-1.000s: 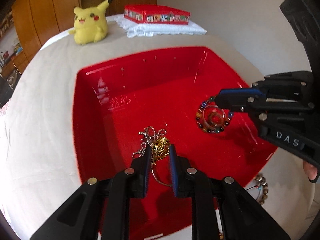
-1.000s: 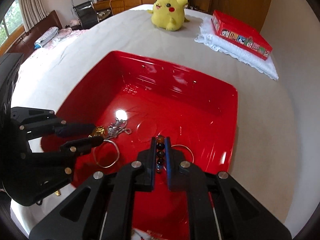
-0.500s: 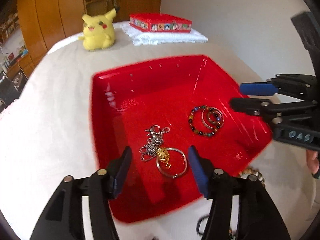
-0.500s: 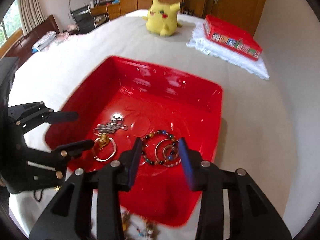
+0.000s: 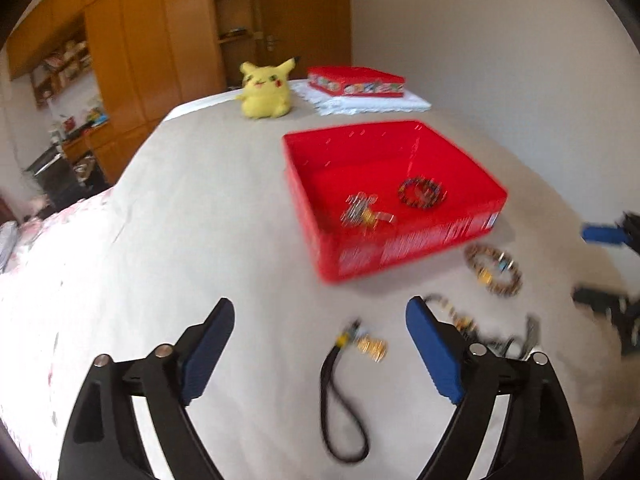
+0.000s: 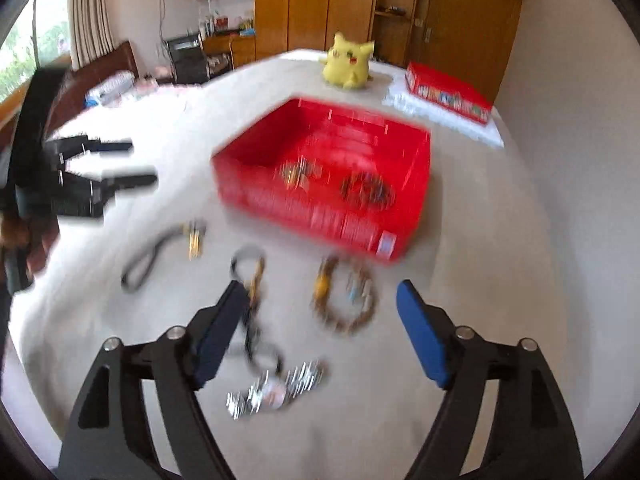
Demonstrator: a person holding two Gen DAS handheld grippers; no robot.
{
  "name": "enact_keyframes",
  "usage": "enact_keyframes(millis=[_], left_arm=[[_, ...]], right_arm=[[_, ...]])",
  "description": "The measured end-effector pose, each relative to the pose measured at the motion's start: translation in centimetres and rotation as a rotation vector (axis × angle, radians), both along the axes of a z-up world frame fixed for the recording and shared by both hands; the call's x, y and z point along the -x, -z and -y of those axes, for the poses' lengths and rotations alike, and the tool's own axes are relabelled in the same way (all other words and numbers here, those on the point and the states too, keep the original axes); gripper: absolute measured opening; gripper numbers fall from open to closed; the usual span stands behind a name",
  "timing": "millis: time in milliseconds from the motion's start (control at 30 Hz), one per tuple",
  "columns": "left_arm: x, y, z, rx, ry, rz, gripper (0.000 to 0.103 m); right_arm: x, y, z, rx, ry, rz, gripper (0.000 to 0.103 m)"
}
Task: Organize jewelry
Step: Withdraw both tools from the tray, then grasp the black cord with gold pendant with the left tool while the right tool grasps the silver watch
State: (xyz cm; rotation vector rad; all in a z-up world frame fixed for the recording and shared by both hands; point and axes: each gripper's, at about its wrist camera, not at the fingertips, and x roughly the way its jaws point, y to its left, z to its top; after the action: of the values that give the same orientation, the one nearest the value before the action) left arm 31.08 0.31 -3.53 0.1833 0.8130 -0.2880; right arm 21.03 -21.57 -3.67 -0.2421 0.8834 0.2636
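Note:
A red tray sits on the pale bedcover. Inside lie a silver chain with a gold charm and a beaded bracelet. My left gripper is wide open and empty, above a black cord with a gold charm. My right gripper is wide open and empty, above a brown beaded bracelet. A silver watch and a dark beaded strand lie near its left finger.
A yellow plush toy and a red box on a white cloth stand behind the tray. The bedcover drops off on the left towards a chair and wooden cupboards.
Both grippers released their jewelry into the tray, opened wide and pulled back and up out of it. They now hover over the loose pieces in front of the tray.

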Motion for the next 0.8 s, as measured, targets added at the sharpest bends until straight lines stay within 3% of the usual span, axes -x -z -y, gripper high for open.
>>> enact_keyframes(millis=[167, 367, 533, 667, 800], left_arm=[[2.4, 4.0, 0.1, -0.019, 0.009, -0.035, 0.089], [1.2, 7.7, 1.4, -0.053, 0.025, -0.079, 0.089], [0.6, 9.2, 1.4, -0.047, 0.022, -0.106, 0.089], [0.5, 9.2, 1.0, -0.024, 0.009, -0.121, 0.089], [0.8, 9.1, 1.2, -0.019, 0.006, -0.127, 0.077]], right_arm=[[3.5, 5.0, -0.5, 0.006, 0.097, -0.071, 0.083], [3.9, 6.7, -0.9, -0.070, 0.204, -0.098, 0.087], [3.4, 8.1, -2.1, -0.008, 0.176, -0.104, 0.089], [2.9, 8.3, -1.4, -0.016, 0.143, -0.119, 0.090], [2.6, 8.5, 0.3, -0.051, 0.124, -0.158, 0.087]])
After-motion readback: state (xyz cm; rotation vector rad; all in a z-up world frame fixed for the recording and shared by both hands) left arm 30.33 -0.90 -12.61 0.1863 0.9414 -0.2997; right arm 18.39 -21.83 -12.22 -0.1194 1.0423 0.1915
